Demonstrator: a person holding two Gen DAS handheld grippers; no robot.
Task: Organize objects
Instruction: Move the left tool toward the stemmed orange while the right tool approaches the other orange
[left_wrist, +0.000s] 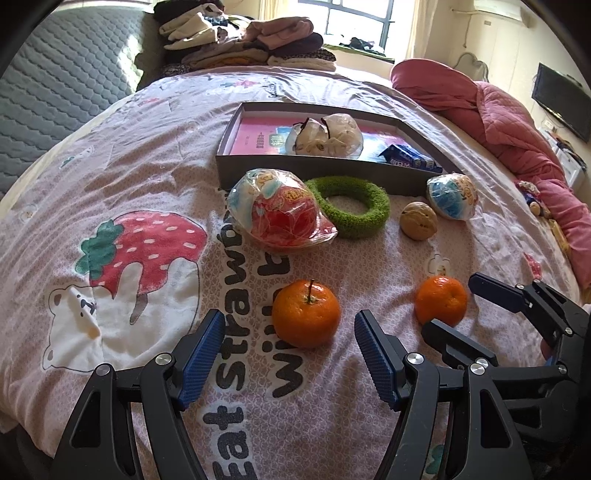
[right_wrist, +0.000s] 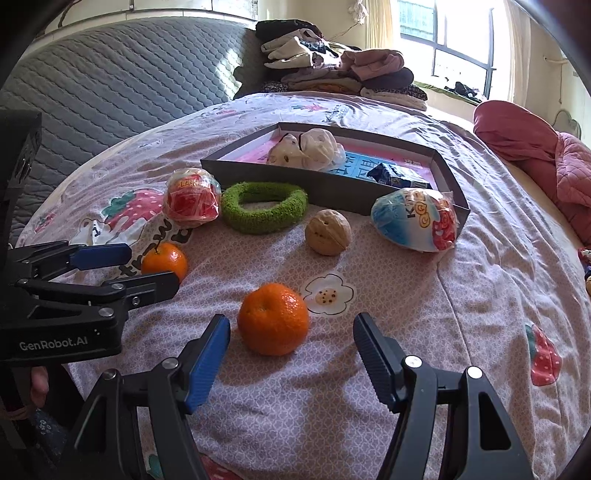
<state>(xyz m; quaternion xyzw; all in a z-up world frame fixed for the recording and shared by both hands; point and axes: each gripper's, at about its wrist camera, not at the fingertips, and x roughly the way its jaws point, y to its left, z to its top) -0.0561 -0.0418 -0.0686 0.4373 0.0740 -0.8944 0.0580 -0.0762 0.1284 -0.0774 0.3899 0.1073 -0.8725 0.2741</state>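
Flanking 2 tangerines (left_wrist: 306, 318) (right_wrist: 273, 324), open-jawed grippers (left_wrist: 290, 356) (right_wrist: 291, 360)

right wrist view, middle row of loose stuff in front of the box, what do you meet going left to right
red wrapped egg → green fuzzy ring → walnut → blue wrapped egg

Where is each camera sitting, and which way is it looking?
Left wrist view: sits on the left gripper, looking down across the bed at the stemmed orange; its own open fingers show, and the right gripper at right.
Right wrist view: sits on the right gripper, facing the stemless orange; its open fingers show, the left gripper at left, a bit of hand.
Both share: oranges, walnut, green ring, grey tray.
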